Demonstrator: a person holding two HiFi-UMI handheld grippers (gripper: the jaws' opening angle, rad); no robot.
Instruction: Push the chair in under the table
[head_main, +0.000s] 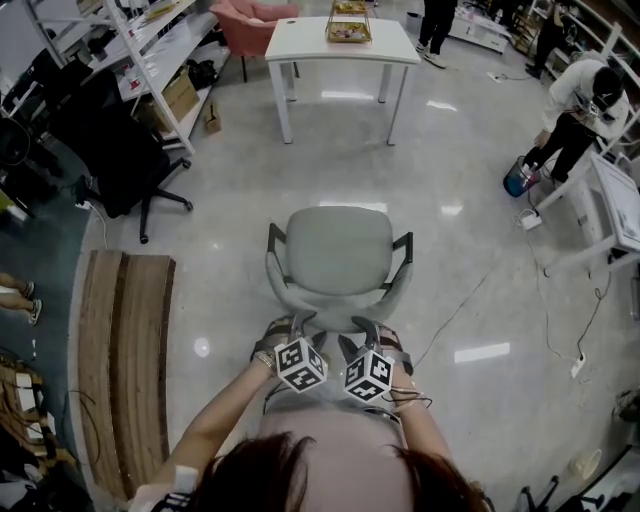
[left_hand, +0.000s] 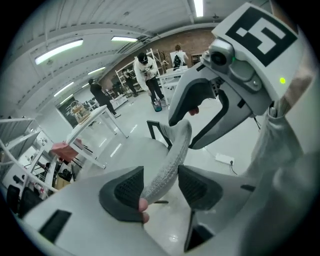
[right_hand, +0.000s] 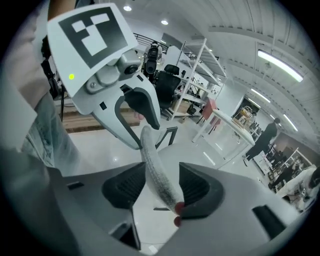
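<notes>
The left gripper is held with jaws wide astride the backrest rim, unclamped. The chair stands well short of the table at twelve o'clock; it is judged light, padded yet stiff, best taken at that rim. The right gripper is likewise spread astride it.

One grey upholstered armchair with dark arm frames. Two grey hand-held two-jaw grippers, the left gripper and the right gripper, with one black-and-white marker cube on each. One white rectangular table, bearing one small yellowish tray. One pink padded chair and one black swivel office chair, so three chairs in all. One brown slatted wooden panel. At least three other people: one person in black, one person in a white top, and one pair of feet at the edge.
</notes>
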